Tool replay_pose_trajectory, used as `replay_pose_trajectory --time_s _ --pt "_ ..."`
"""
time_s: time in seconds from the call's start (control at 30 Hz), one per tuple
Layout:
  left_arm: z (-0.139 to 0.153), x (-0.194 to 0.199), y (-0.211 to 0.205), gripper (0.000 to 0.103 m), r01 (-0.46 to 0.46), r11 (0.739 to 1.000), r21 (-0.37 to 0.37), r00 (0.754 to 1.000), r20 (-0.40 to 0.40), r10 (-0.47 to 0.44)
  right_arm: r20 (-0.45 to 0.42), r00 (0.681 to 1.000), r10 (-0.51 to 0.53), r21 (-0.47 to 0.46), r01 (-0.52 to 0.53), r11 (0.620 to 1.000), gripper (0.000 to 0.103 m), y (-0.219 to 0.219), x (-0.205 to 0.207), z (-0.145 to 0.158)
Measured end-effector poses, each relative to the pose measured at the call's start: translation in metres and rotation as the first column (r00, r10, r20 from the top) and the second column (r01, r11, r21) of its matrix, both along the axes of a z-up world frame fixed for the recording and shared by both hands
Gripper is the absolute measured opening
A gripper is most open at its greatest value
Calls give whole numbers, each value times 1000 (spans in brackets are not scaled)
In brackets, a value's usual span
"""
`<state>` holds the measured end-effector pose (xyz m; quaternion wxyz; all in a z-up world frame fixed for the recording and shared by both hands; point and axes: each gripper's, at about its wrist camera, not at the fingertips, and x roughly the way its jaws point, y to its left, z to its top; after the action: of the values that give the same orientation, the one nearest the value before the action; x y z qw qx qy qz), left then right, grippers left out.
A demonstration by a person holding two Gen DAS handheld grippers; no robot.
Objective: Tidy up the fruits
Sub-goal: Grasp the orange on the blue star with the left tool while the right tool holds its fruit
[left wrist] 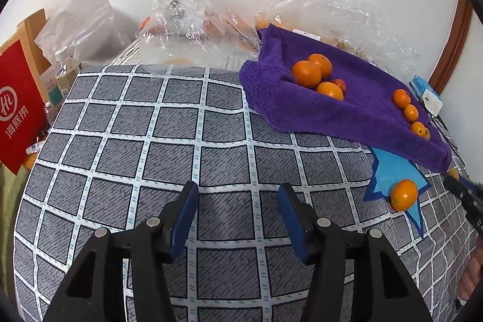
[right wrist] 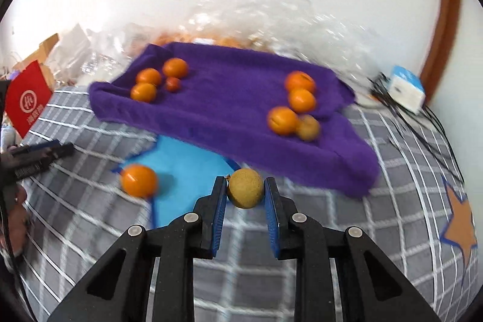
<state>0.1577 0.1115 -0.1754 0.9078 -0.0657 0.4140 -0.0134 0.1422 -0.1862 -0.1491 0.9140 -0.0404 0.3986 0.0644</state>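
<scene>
A purple towel (left wrist: 332, 107) (right wrist: 229, 110) lies on the checked cloth and carries two groups of orange fruits, one at its left (left wrist: 317, 74) (right wrist: 151, 83) and one at its right (left wrist: 410, 112) (right wrist: 295, 104). One loose orange (left wrist: 404, 194) (right wrist: 139, 180) sits on a blue star patch (right wrist: 187, 168). My right gripper (right wrist: 245, 190) is shut on a small tan-brown round fruit (right wrist: 245, 191), just in front of the towel's near edge. My left gripper (left wrist: 238, 195) is open and empty over bare cloth. Part of the right gripper (left wrist: 465, 195) shows in the left wrist view.
Clear plastic bags (left wrist: 211, 23) with more fruit lie behind the towel. A red paper bag (left wrist: 18, 107) and bottles (left wrist: 65, 71) stand at the left. A blue-white box (right wrist: 406, 89) with black cables sits at the right by the wall. An orange star patch (right wrist: 459, 225) is at right.
</scene>
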Motion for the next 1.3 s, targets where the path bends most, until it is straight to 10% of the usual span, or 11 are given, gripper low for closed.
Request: replay_pose_trajectory --time_s 0.67,1.3 --pt "27 -20 -106 51 211 966 -150 975 -38 -219 -13 997 -77 84 78 993 25 -71 -15 -24" --pt "7 1 -144 49 127 982 -137 987 -81 -139 -30 998 -57 203 62 977 25 -88 -13 -28"
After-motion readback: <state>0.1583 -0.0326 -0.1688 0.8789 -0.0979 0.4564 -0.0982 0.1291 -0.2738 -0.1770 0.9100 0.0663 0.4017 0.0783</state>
